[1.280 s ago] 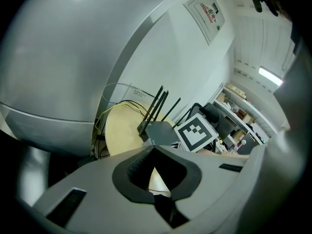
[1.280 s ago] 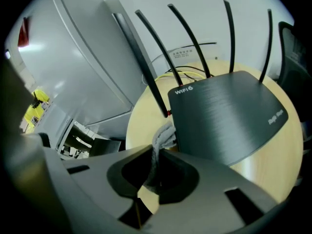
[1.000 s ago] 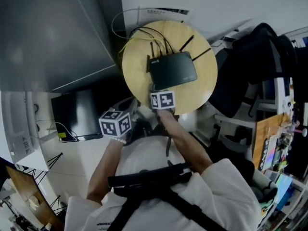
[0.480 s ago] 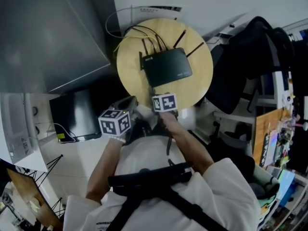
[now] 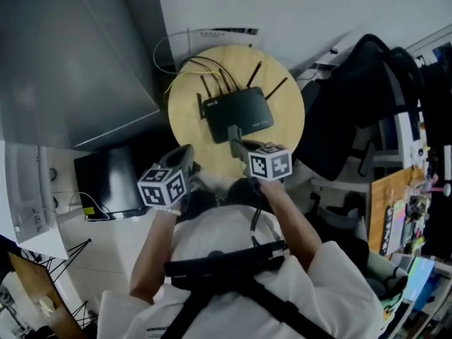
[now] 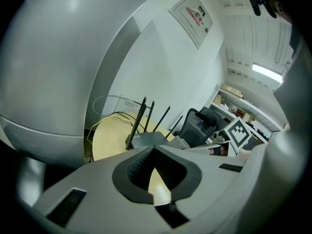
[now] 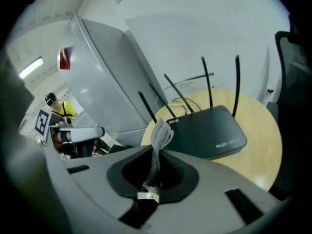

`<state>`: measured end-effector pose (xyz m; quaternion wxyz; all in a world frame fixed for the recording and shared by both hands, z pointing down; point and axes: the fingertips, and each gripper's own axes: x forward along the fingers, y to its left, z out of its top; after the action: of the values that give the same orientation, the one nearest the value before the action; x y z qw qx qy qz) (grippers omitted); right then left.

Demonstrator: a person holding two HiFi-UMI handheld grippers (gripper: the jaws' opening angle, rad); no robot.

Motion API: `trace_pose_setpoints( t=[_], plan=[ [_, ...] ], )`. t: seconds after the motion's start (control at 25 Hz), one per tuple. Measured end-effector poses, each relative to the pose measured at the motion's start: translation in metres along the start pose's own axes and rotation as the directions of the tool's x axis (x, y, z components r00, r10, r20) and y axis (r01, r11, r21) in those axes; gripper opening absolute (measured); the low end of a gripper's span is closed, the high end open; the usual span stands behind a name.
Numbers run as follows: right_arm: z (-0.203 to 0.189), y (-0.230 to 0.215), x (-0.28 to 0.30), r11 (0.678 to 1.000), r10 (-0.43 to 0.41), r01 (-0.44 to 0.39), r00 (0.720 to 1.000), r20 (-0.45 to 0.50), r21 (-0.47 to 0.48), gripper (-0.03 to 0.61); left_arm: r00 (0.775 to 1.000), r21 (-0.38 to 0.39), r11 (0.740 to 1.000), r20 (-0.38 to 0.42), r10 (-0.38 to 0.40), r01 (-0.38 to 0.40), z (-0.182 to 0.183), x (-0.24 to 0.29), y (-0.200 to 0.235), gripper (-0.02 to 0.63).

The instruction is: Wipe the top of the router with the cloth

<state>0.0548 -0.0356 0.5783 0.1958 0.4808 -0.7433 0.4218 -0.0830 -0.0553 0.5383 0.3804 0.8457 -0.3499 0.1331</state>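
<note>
Pinching a grey cloth (image 7: pixel 160 133) between closed jaws, the right gripper (image 5: pixel 234 133) hangs at the near edge of the black router (image 5: pixel 236 111), which lies just ahead of it on a round wooden table (image 5: pixel 286 129) (antennas on the far side), while the left gripper (image 5: pixel 186 152), jaws together and empty, hovers beside it.

Antennas (image 5: pixel 253 75) and cables (image 5: pixel 198 63) crowd the router's (image 5: pixel 236 114) 12 o'clock edge; bare table (image 5: pixel 288 127) lies open at 3 o'clock.

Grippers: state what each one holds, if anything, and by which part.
The right gripper pinches the grey cloth by a bunched fold, its end poking past the jaws. The left gripper holds nothing.
</note>
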Motion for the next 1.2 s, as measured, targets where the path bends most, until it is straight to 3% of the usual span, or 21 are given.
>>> trace_pose_setpoints(
  t=[0.24,0.44,0.84,1.2],
  plan=[
    [0.042,-0.027,-0.081,0.998,0.060,-0.063,0.984,0.167,0.010,0.038,0.994,-0.007,0.998,0.088,0.057,-0.057,0.021,0.001,-0.038,-0.003],
    [0.046,-0.037,-0.135,0.996,0.092,-0.091,0.962,0.258,-0.015,0.037,0.991,0.022,0.998,0.118,0.062,-0.065,0.018,0.006,-0.092,-0.003],
    [0.014,-0.019,-0.166,0.988,0.143,-0.120,0.941,0.307,-0.094,0.034,0.988,0.078,0.996,0.152,0.033,-0.045,-0.002,-0.009,-0.159,-0.003],
    [0.011,0.012,-0.163,0.992,0.094,-0.059,0.941,0.325,-0.115,0.034,0.985,0.104,0.995,0.172,-0.017,-0.001,0.005,-0.040,-0.154,-0.003]
  ],
)
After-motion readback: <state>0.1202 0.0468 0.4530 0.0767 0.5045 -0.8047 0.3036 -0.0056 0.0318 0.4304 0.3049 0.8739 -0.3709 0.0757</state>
